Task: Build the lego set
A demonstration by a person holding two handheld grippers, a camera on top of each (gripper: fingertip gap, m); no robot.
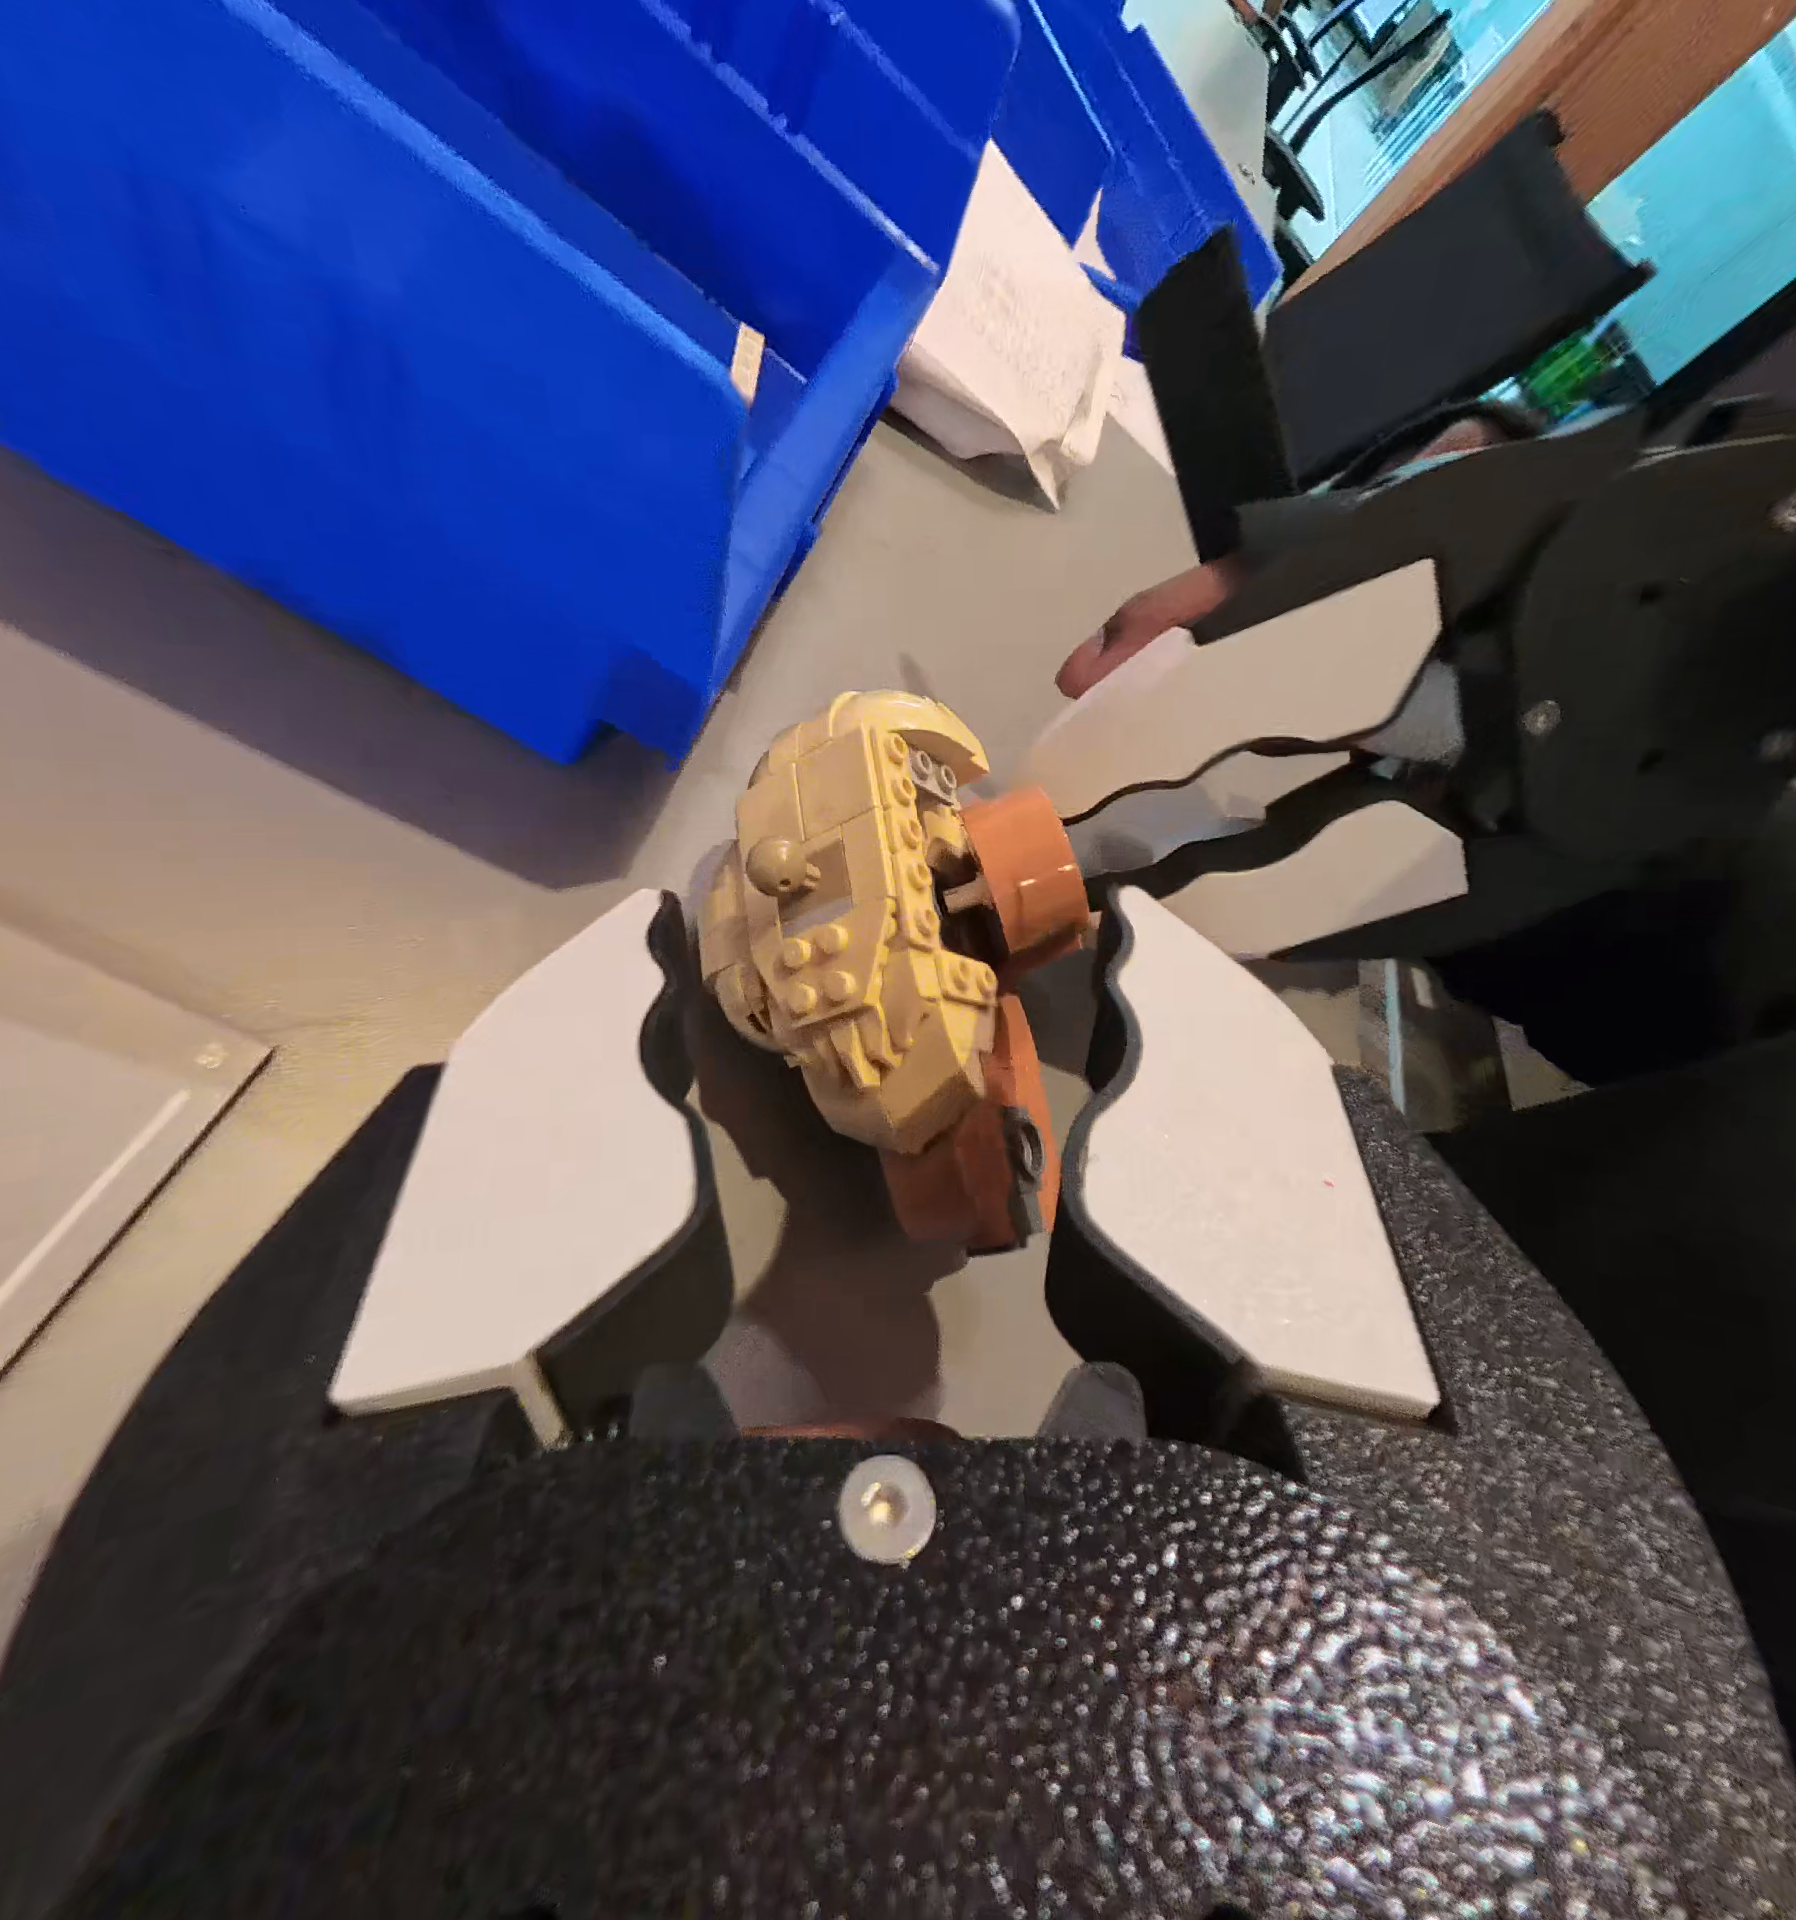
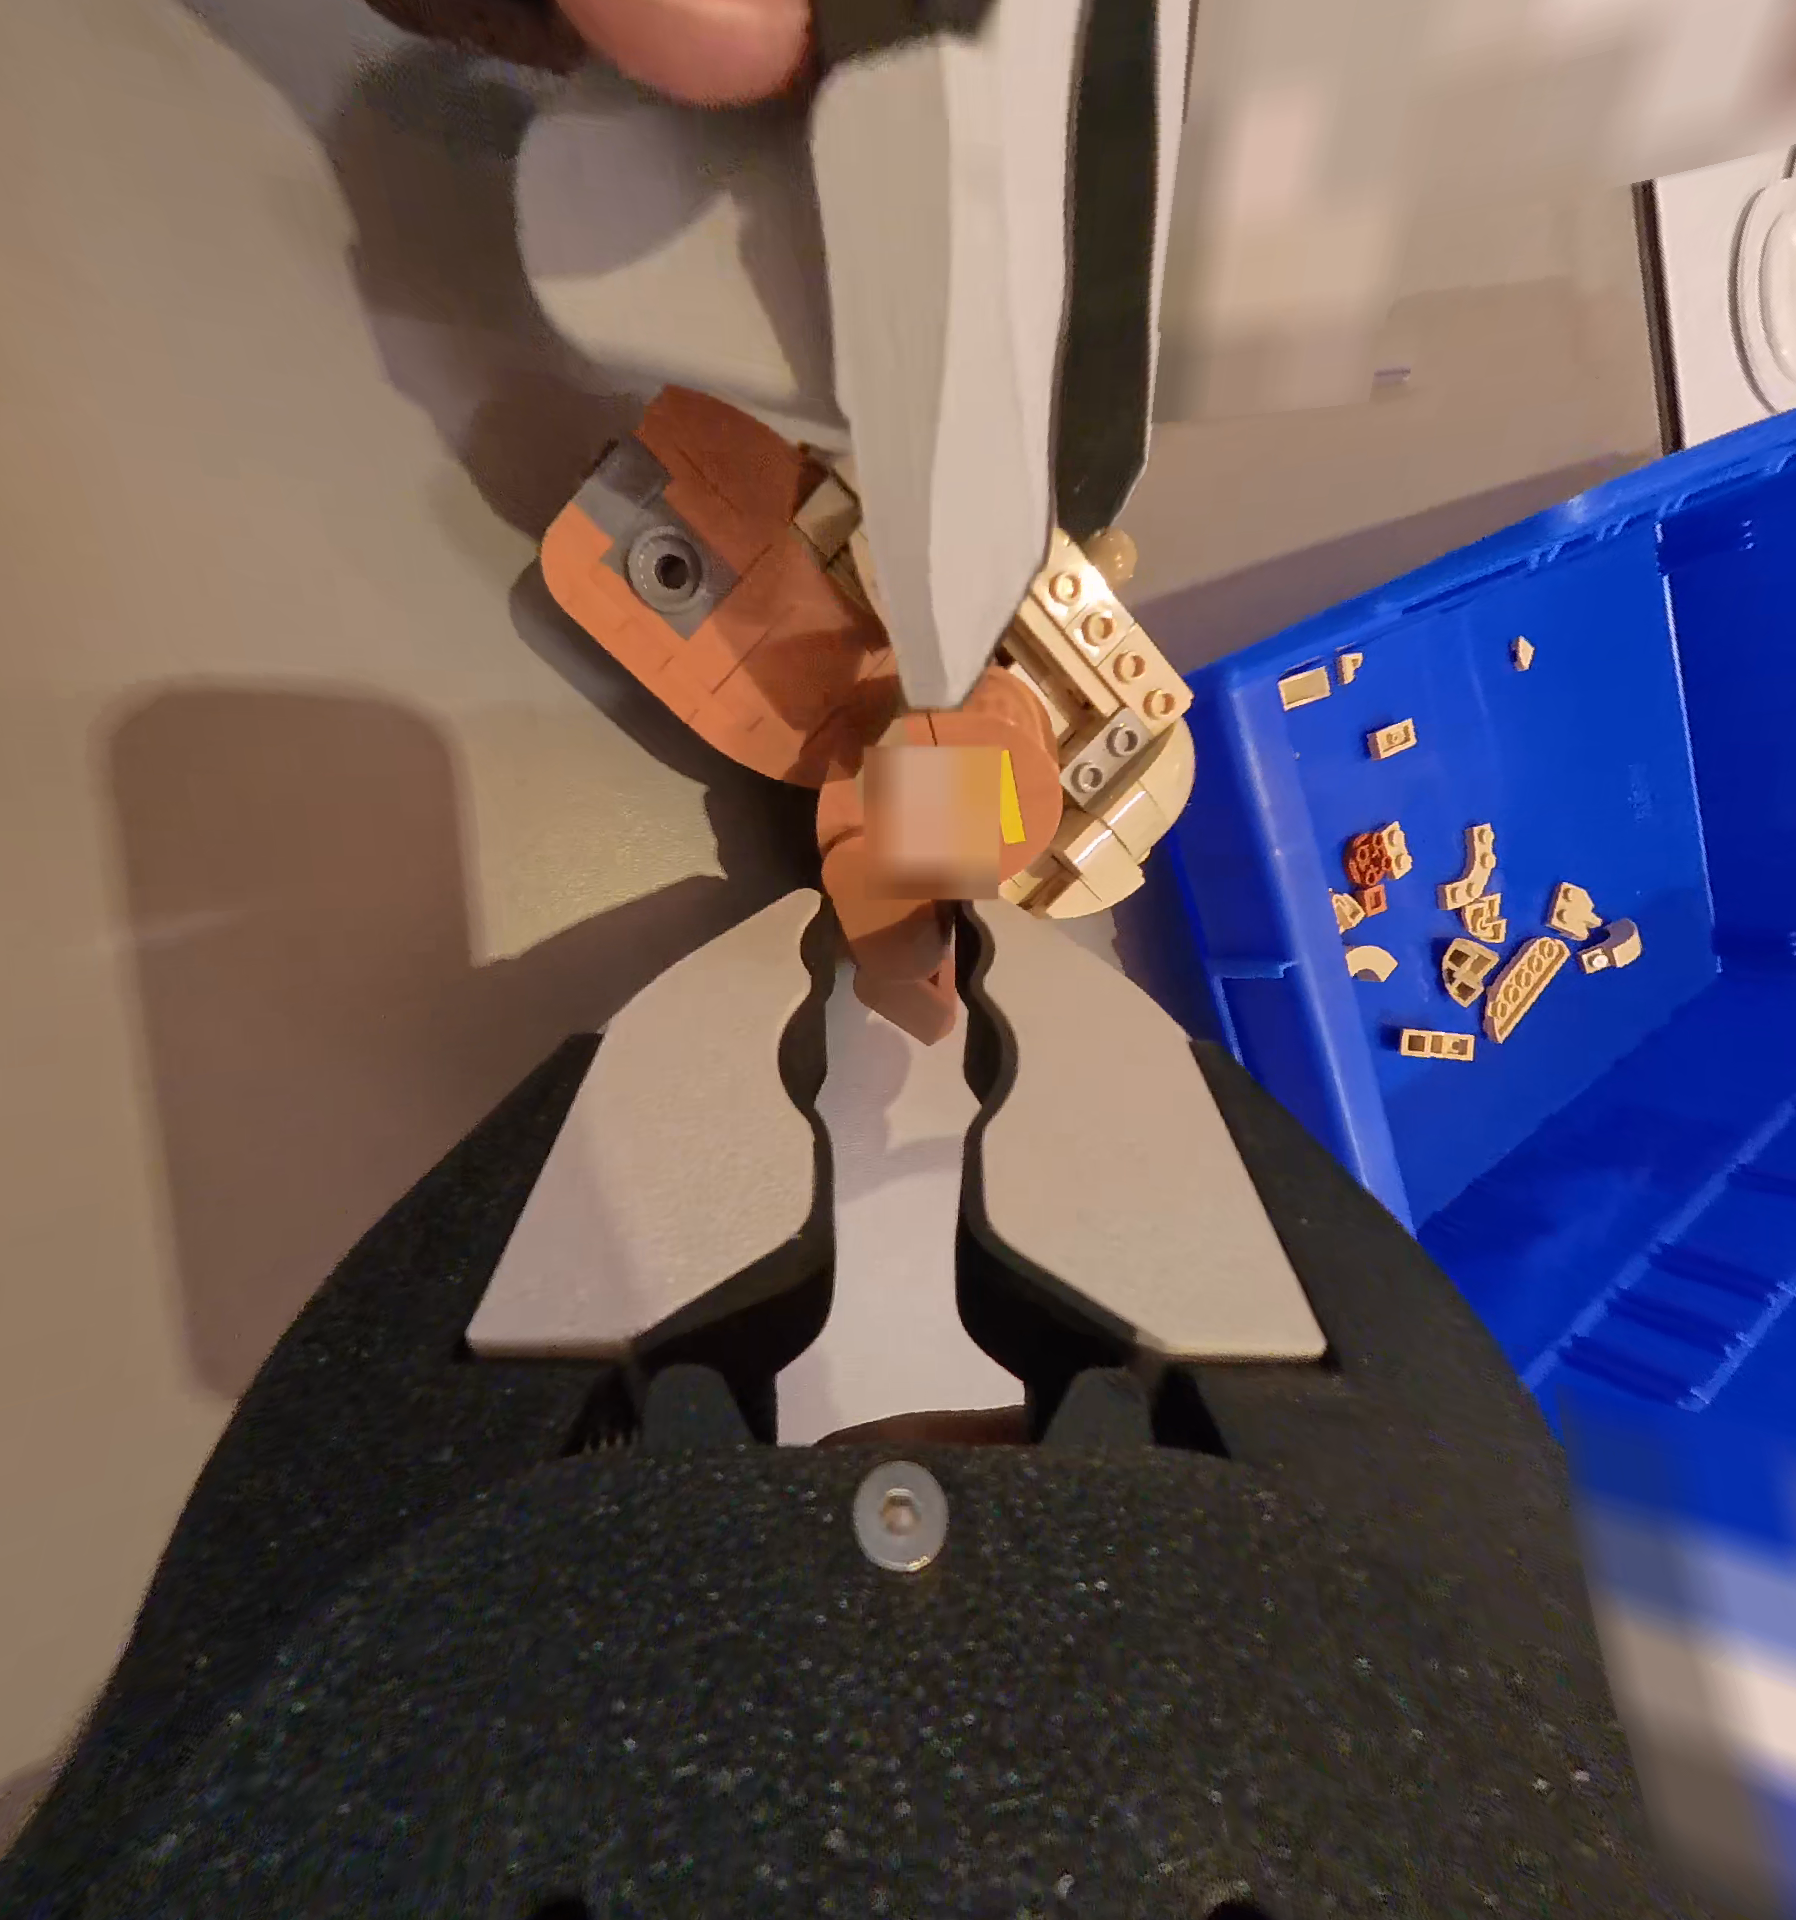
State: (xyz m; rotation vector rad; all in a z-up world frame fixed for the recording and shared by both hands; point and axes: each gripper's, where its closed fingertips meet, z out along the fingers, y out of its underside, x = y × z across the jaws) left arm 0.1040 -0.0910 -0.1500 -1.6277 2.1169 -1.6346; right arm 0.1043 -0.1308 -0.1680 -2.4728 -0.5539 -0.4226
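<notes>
Studded tan-and-brown brick model, round brown end clenched in right tongs, left tongs released

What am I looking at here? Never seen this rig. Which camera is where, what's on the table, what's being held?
These are two hand-held claws, no robot arm; each carries a camera looking along its own fingers. One picture is from the left claw, the other from the right claw.

On the grey table sit blue bins; one holds loose small bricks.

The right claw is shut on the brown end of a tan-and-brown brick model. The left claw stands open with the model between its fingers; a gap shows on the brown side, while contact on the tan side cannot be told. A person's fingertip shows by the right claw.
</notes>
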